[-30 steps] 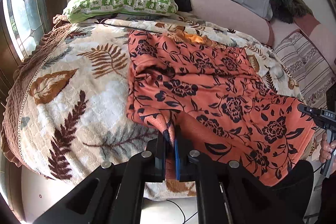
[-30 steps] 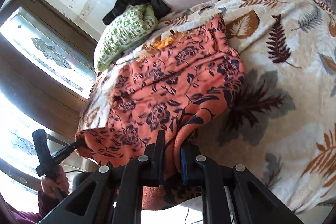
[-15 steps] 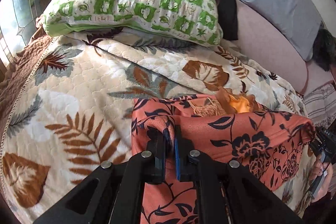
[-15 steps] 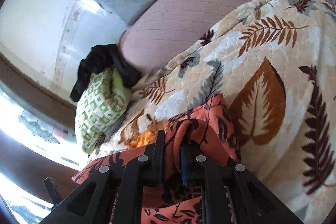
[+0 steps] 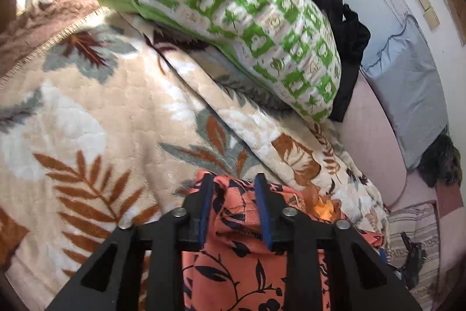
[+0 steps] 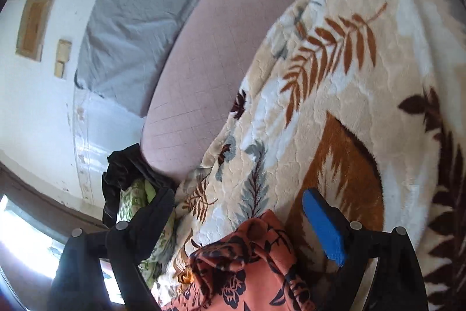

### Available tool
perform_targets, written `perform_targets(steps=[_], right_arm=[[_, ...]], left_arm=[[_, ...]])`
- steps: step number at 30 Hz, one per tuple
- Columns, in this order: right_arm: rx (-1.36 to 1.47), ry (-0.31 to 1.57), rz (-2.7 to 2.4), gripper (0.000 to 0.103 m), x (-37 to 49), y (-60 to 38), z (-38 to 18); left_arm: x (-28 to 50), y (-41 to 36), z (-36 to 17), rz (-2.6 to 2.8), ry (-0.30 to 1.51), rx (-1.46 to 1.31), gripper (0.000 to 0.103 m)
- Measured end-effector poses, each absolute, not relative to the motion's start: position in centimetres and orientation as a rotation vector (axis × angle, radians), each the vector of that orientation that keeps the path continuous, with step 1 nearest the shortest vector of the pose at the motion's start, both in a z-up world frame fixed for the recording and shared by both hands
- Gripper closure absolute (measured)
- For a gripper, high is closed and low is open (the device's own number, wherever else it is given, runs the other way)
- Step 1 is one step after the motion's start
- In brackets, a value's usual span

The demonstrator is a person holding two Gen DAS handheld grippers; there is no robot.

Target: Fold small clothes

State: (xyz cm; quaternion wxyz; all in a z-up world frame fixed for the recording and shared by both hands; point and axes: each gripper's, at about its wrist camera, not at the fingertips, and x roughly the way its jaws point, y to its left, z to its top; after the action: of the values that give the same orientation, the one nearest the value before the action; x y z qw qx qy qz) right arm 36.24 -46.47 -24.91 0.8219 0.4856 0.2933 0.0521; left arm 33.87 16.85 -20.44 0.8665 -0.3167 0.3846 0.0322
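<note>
Two grippers: both stand with jaws parted over the same orange cloth, neither one pinching it.
Left gripper [image 5: 234, 206]: blue-padded fingers [image 5: 206, 210] spread moderately; a bunched edge of the garment sits loose in the gap between them, with space on both sides.
Right gripper [image 6: 244, 220]: spread wide; the blue pad [image 6: 323, 229] of one finger faces inward, the other finger shows only its black back, and a rumpled hump of the fabric lies between them without touching the blue pad.
Orange floral garment [image 5: 241, 258]: salmon cloth with dark flower print, lying folded over on the blanket at the near edge of both wrist views; in the right wrist view [image 6: 250, 264] its top layer ends in a crumpled ridge.
Blanket [image 5: 96, 118]: cream plush with brown and grey leaf pattern, carrying the garment.
Green-and-white pillow [image 5: 238, 10]: resting on the far end of the blanket, well beyond the garment's edge.
Black clothing [image 5: 335, 16]: heaped behind the pillow, touching it.
Pink cushion [image 6: 209, 69]: along the wall beside the blanket.
Grey pillow [image 6: 139, 5]: leaning against the wall above the pink cushion.
</note>
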Motion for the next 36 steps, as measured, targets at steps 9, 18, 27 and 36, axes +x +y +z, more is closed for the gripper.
perform_targets(steps=[9,18,27,36], right_arm=[[0.299,1.024,0.308,0.067,34.9,-28.1,-25.4],[0.404,0.929,0.211,0.067,44.3,-23.7,-26.6],[0.297,0.935,0.166,0.067,34.4,-27.6,-24.3],[0.313,0.994,0.148,0.065,22.9,-31.3,-26.4]], left_arm=[[27.2,9.5,-19.6,0.027,0.843,-0.434,0.034],[29.7,6.9,-23.7,0.070,0.905,-0.249,0.034],[29.2,5.9,-24.0,0.116,0.950,-0.175,0.034],[25.5,4.3,-23.1,0.139,0.977,-0.036,0.026]])
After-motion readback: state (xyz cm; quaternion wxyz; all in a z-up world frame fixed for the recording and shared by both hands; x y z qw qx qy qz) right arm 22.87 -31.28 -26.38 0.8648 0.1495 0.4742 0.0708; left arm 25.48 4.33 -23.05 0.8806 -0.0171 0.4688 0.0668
